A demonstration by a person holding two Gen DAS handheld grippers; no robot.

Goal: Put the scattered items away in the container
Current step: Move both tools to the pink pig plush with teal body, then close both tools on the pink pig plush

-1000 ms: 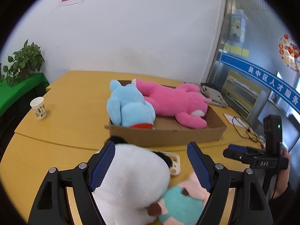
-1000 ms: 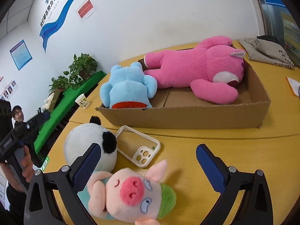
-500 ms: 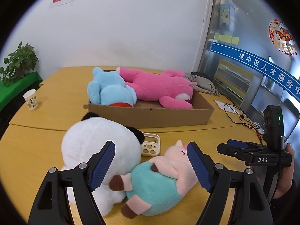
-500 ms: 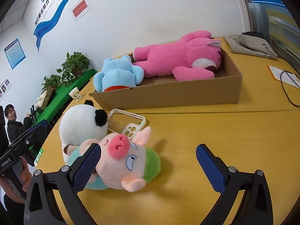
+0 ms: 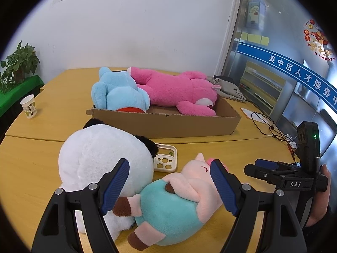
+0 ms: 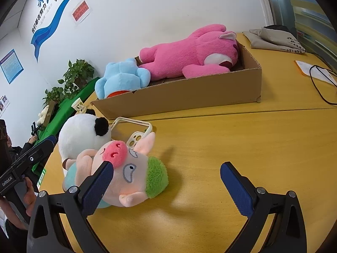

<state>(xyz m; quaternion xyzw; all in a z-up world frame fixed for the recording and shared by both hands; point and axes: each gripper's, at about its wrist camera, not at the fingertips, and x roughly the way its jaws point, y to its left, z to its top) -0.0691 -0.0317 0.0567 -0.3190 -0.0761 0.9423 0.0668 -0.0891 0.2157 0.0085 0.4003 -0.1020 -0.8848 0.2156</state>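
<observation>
A: What is seen nearest in the left wrist view?

B: The left gripper (image 5: 169, 184) is seen at the bottom of the frame, its blue pads spread wide with nothing pressed between them. The pig plush (image 5: 168, 202) lies between and just beyond the pads, teal back uppermost, its snout turned toward the right of the frame. It is touched on the left by the panda plush (image 5: 101, 162).

A: And the right gripper?

B: In the right wrist view the right gripper (image 6: 166, 185) is likewise held wide and empty. The pig plush (image 6: 126, 172) is overlapped by the left pad at lower left; the right pad stands over bare table (image 6: 231, 143). Whether the left pad is touching the fur cannot be told.

A: What lies farther off?

B: A cream phone case (image 5: 166, 158) is found just behind the pig's head, beside the panda. Beyond it, across centre frame, the cardboard box (image 5: 168, 124) is seen, already holding a blue plush (image 5: 120, 94) and a pink plush (image 5: 179, 90). A paper cup (image 5: 28, 106) stands well apart at the left edge.

A: How should the pick be done well?

B: The pig is probably best taken first. The pads should be centred across the teal body, not a limb, and closed until the stuffing is firmly compressed. The panda should be kept out of the grip, and the phone case left undisturbed. The near wall of the box must be cleared before release; open floor appears to remain in front of the pink plush.
</observation>
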